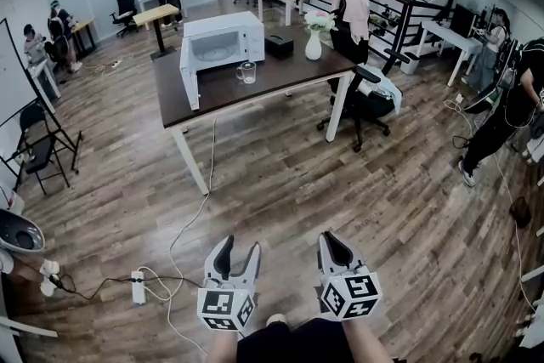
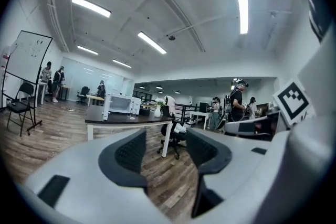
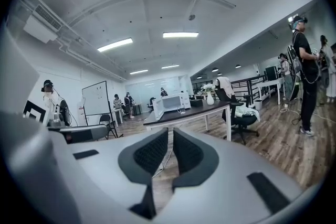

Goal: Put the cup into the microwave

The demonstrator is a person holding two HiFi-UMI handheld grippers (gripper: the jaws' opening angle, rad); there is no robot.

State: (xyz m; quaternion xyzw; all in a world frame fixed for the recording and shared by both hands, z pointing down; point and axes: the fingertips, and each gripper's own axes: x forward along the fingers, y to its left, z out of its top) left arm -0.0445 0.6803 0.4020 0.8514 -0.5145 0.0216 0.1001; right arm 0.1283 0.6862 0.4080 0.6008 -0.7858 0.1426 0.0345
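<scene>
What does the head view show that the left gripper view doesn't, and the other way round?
Head view only: the power strip on the floor and the jaws of the right gripper, together. Left gripper view only: the ribbed pads of the left gripper, jaws apart, nothing between. Both: the dark table with the white microwave, door open, and the vase.
</scene>
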